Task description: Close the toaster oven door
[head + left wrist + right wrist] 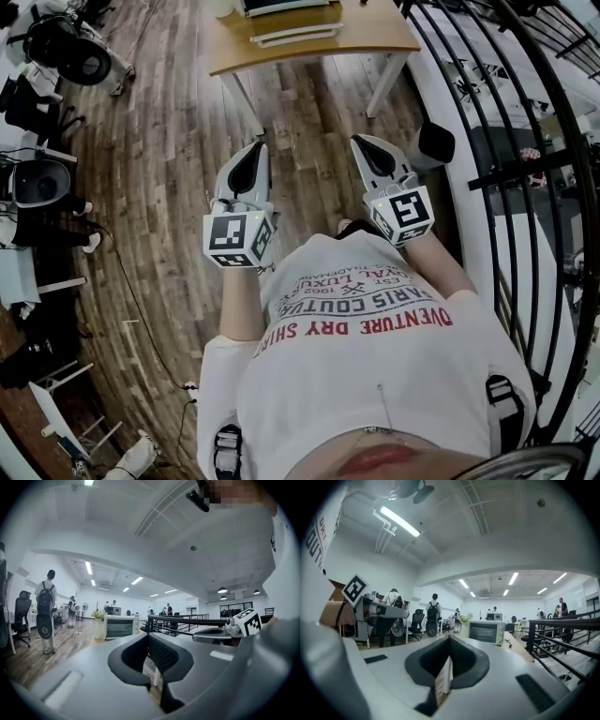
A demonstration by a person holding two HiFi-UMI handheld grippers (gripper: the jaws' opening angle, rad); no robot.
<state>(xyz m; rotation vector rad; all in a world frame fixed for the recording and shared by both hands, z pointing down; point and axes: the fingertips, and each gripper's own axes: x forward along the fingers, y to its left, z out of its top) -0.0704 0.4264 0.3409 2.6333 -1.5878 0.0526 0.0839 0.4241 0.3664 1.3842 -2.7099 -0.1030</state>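
On the light wooden table (375,36) well ahead of you stands the white boxy toaster oven (119,626), broad front facing you. Your grey left gripper (255,150) and right gripper (362,142) aim level at it, jaws pressed together on nothing, neither clearly nearer

In the head view, the toaster oven (286,7) sits on the far table (375,37) and is cut off by the top edge. Only its near strip shows, so its door cannot be read there. In the left gripper view the toaster oven (118,627) is far off and small. The right gripper view shows it the same way, and whether its door is fully shut cannot be told. The people (168,609) at the room's far end are too small for detail.
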